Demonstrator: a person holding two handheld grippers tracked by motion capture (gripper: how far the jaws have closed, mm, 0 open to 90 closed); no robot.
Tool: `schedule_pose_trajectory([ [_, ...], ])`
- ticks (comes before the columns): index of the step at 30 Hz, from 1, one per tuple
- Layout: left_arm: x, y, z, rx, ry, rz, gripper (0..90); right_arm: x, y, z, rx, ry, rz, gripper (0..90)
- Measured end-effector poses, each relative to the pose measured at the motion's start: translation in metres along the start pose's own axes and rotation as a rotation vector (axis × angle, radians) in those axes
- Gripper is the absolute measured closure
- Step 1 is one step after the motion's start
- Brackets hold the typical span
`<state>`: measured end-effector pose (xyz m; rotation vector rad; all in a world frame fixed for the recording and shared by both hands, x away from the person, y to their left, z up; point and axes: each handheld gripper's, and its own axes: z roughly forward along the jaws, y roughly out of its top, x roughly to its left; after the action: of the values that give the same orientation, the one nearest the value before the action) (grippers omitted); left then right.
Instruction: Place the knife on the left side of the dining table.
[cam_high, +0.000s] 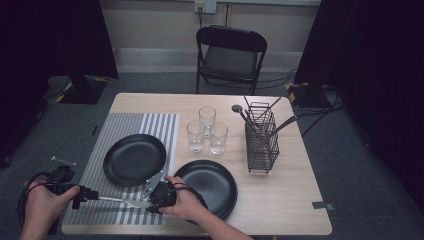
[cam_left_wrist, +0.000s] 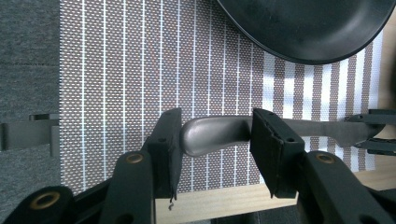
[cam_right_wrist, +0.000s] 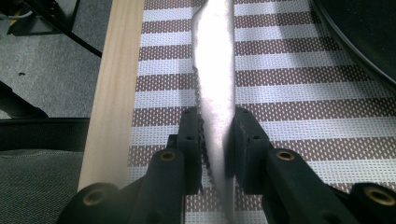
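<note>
Over striped woven placemat by near table edge: silver metal knife pinched at blade by right gripper, prob. for handover; left gripper half-open, jaws astride handle, no squeeze.

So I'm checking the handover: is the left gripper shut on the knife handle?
Open. In the left gripper view the left gripper's jaws straddle the knife handle with gaps; the right gripper clamps the blade.

two black plates; three glasses, one knife; one placemat, one wire rack; one chair, two grippers
</note>
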<state>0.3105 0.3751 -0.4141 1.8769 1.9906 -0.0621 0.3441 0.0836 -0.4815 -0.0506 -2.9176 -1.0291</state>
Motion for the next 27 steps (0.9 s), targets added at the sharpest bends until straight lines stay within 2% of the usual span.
schedule_pose_trajectory([
  [5, 0.0004, 0.0003, 0.0003, 0.009, 0.015, 0.014, 54.5, 0.0001, 0.0000, 0.0000, 0.000, 0.000, -0.001, 75.5],
  [9, 0.0001, 0.0001, 0.0019, 0.006, 0.026, -0.002, 54.8, 0.0003, -0.0001, 0.0000, -0.001, 0.000, -0.003, 75.4],
  [10, 0.0012, 0.0002, 0.0027, 0.011, 0.015, 0.001, 54.9, 0.0003, -0.0001, 0.0000, -0.001, 0.000, -0.004, 75.4],
  [20, 0.0045, 0.0005, 0.0047, 0.023, 0.018, 0.000, 55.1, 0.0005, -0.0002, 0.0000, -0.001, -0.003, -0.012, 75.5],
  [27, 0.0065, -0.0001, 0.0061, 0.019, 0.018, -0.018, 54.9, 0.0010, -0.0005, 0.0000, -0.002, -0.004, -0.015, 75.5],
])
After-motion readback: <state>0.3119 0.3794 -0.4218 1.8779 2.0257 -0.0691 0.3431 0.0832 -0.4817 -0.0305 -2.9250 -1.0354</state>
